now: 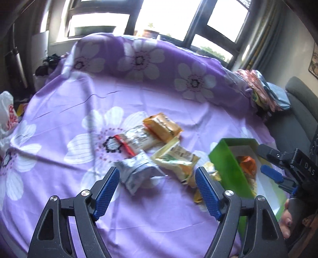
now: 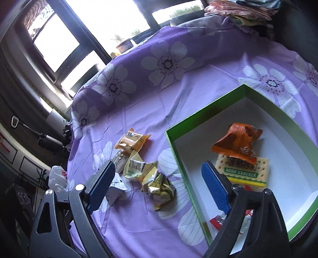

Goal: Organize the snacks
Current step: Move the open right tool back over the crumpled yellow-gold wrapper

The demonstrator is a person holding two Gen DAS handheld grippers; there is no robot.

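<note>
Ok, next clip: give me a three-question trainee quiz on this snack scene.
1. True or false: the green cardboard box already holds the orange crinkled packet.
2. What lies under that packet? A) soda cracker pack B) white plastic bag C) silver pouch
3. Is either gripper holding anything?

Key: 1 true. 2 A, the yellow soda cracker pack. 3 No: the left gripper and right gripper are both open and empty above the purple flowered sheet.

Strong daylight pours through the dark-framed window panes [image 1: 165, 17], blown out to white glare. The purple flowered bedsheet [image 1: 59, 123] is evenly lit, slightly motion-blurred. Fisheye bending curves both views; corners fall dark.
</note>
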